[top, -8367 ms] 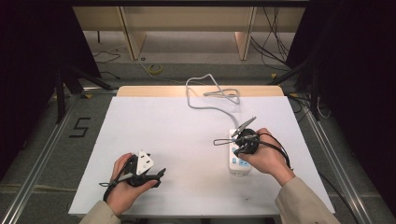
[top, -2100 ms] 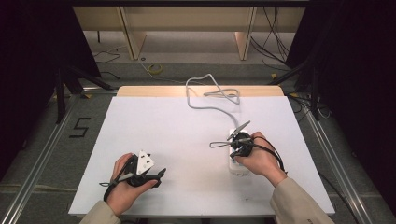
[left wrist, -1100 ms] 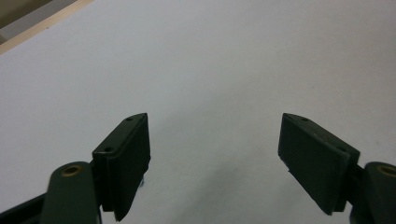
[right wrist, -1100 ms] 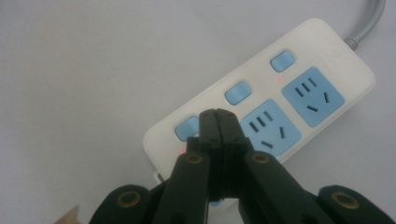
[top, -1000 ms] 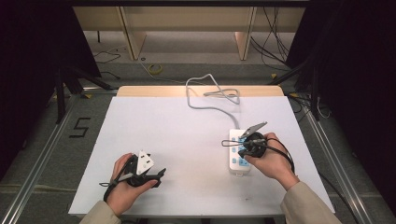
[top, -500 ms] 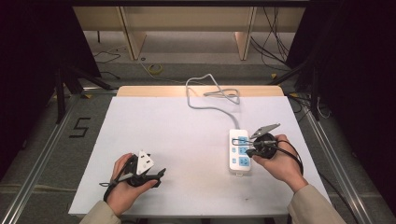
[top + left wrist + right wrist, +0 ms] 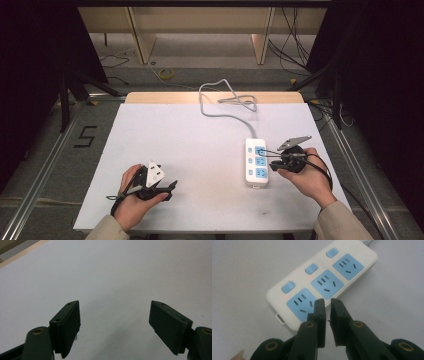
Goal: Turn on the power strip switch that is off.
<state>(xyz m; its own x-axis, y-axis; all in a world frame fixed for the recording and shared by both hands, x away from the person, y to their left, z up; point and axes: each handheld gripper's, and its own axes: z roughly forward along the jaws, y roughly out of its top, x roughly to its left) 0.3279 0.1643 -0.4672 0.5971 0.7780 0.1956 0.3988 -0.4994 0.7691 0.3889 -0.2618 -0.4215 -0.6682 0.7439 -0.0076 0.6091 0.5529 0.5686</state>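
Sockets come first in the high view: a white three-outlet power strip with blue socket faces (image 7: 257, 163) is lying right of centre on the white table sheet (image 7: 200, 145), its grey cord (image 7: 220, 102) looping toward the top edge, and the right gripper (image 7: 274, 159) is hovering just beside the strip's right flank. A second ago that gripper was sitting over the strip itself; it has since been sliding off toward the right of the frame, and its jaws have just been parting a little, with nothing between them. That suggests the pressing of the strip's buttons is done, or paused, and the hand is drawing clear. At lower left the left gripper (image 7: 167, 186) is resting on the sheet where it was before, idle. A black figure "5" (image 7: 84, 136) is marked on the floor at the left of the frame; no brand is readable anywhere. In the left gripper view, the left gripper (image 7: 115, 327) is holding its jaws spread wide over bare sheet, gripping nothing. In the right gripper view, the right gripper (image 7: 327, 305) is showing a thin gap between nearly closed jaws, empty, with the strip (image 7: 322, 283) filling the upper centre, three blue rocker switches (image 7: 312, 268) beside the sockets, each with a faint red dot beside it, and no legible print.
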